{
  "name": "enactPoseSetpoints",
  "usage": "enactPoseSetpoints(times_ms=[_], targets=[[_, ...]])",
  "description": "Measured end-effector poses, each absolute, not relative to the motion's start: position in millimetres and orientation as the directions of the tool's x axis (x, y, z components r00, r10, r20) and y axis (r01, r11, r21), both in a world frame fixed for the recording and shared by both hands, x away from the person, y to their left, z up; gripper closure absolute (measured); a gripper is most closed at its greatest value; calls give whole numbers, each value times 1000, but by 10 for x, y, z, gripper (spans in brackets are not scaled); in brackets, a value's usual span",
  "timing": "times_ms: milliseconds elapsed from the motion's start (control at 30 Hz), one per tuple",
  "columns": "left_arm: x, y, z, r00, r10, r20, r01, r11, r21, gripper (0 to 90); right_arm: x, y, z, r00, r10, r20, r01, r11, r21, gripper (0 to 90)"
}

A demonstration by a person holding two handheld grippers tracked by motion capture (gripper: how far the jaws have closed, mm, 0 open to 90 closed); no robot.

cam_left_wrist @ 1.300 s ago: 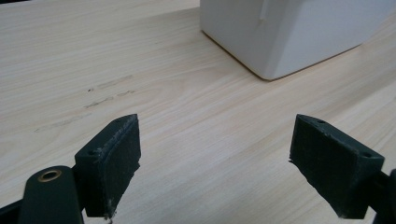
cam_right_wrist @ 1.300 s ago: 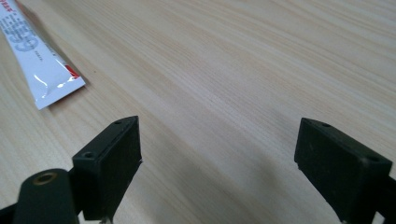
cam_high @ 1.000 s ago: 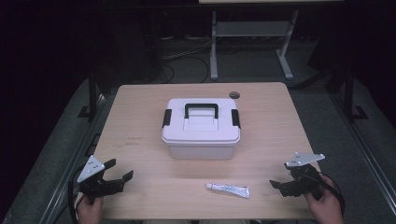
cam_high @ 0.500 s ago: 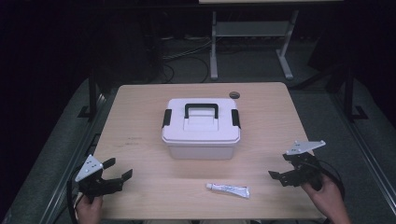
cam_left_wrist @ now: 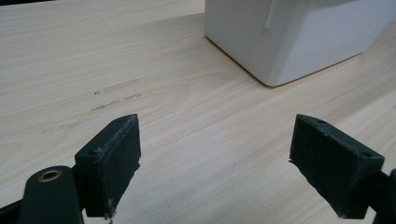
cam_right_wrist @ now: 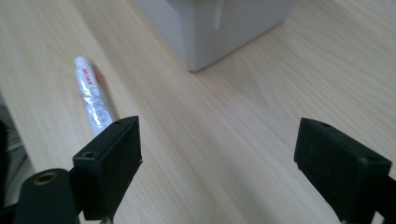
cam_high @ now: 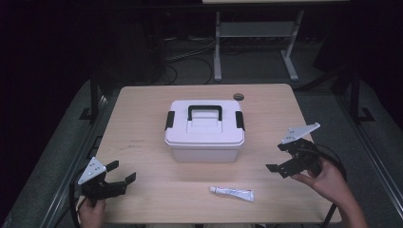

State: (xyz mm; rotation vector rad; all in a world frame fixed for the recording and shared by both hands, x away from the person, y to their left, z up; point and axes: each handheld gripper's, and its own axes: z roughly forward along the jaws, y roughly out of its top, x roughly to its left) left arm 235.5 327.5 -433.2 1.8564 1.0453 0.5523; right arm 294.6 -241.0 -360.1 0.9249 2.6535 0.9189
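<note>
One boxy white plastic bin [cam_high: 204,135] (black handle), slim tube [cam_high: 232,193] nearby

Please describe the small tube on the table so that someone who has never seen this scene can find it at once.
Start at the white box with a black handle in the middle of the table. Between it and the near edge lies the tube, flat. It is the one slim white thing with red print, cap toward the left gripper.

Light falls from above onto the table [cam_high: 142,123], leaving the floor and background nearly black. The white box [cam_high: 204,130] casts a soft shadow at its base. Both gripper views are sharp up close, and the box blurs slightly at their top edges.
</note>
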Motion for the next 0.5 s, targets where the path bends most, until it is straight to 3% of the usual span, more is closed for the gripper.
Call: enactPoseSetpoints(times_ms=[500], targets=[[2387,3308,-4333,555,829,-67,428,-216,878,156,3272,-2095,-3312,-856,514,48,445,687,575,149]])
